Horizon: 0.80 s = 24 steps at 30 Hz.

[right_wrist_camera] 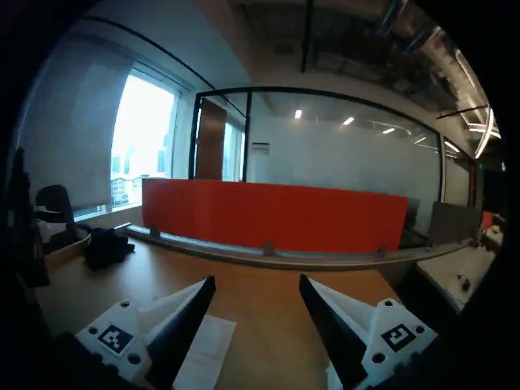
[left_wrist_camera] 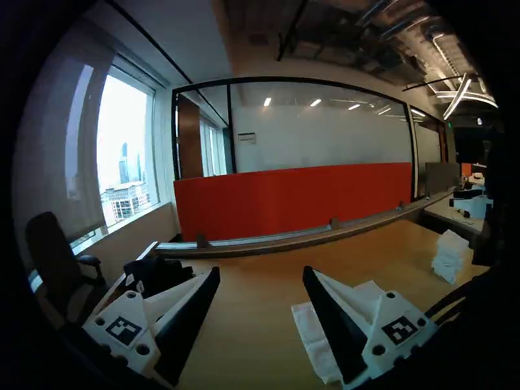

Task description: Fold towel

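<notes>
My left tongs [left_wrist_camera: 260, 272] hang low over the wooden worktop [left_wrist_camera: 260, 325], fingers spread wide with nothing between them. The white towel [left_wrist_camera: 311, 328] lies flat on the near part of the worktop, partly under the right-hand finger of these tongs. In the right gripper view the right tongs [right_wrist_camera: 257, 281] are spread too and empty, and the towel [right_wrist_camera: 209, 344] shows flat beneath their left-hand finger. Nothing stands on the bare wood straight ahead of either pair. Farther off, a black bundle [left_wrist_camera: 153, 270] sits toward the worktop's far left corner, and a stack of white cloths [left_wrist_camera: 450, 257] stands near its right edge. A grey rail [left_wrist_camera: 260, 237] runs along the far edge, with a red partition [left_wrist_camera: 292, 195] rising behind it. A dark office chair [left_wrist_camera: 55, 260] stands off the left end by the window [left_wrist_camera: 123, 162], and a glass wall [left_wrist_camera: 325, 133] closes the room behind.
</notes>
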Each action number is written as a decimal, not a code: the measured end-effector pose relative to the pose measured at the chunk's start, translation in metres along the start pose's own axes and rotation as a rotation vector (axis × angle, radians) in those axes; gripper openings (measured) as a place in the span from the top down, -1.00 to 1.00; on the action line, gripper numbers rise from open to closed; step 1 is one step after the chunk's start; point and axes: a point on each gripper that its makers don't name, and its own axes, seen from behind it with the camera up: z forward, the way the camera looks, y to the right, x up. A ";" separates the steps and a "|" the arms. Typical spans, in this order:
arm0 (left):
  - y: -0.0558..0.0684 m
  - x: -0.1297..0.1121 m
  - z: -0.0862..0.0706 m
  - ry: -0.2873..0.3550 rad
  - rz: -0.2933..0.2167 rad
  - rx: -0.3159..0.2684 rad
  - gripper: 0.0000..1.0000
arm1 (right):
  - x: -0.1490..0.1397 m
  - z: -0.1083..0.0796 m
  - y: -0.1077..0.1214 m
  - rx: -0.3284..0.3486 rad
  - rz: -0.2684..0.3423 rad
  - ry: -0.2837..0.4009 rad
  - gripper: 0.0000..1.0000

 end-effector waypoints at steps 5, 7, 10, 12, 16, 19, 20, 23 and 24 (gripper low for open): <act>0.020 -0.013 -0.003 -0.053 0.015 -0.092 -0.89 | -0.004 -0.004 -0.022 0.088 -0.008 -0.049 -0.99; 0.027 -0.017 -0.004 -0.072 0.022 -0.122 -0.89 | -0.008 -0.006 -0.029 0.114 -0.022 -0.070 -0.99; 0.039 -0.023 -0.006 -0.103 0.029 -0.173 -0.89 | -0.019 -0.008 -0.040 0.155 -0.051 -0.112 -0.99; 0.048 -0.030 -0.006 -0.128 0.031 -0.213 -0.89 | -0.029 -0.010 -0.049 0.188 -0.071 -0.146 -1.00; 0.062 -0.043 -0.006 -0.172 0.033 -0.274 -0.89 | -0.050 -0.013 -0.063 0.243 -0.096 -0.216 -1.00; 0.068 -0.052 -0.006 -0.194 0.048 -0.296 -0.89 | -0.062 -0.015 -0.072 0.277 -0.120 -0.254 -1.00; 0.069 -0.055 -0.005 -0.201 0.055 -0.301 -0.89 | -0.066 -0.015 -0.075 0.287 -0.129 -0.263 -1.00; 0.074 -0.067 -0.003 -0.225 0.070 -0.316 -0.89 | -0.079 -0.014 -0.079 0.304 -0.149 -0.294 -1.00; 0.076 -0.072 -0.003 -0.232 0.074 -0.321 -0.89 | -0.084 -0.014 -0.080 0.308 -0.155 -0.304 -1.00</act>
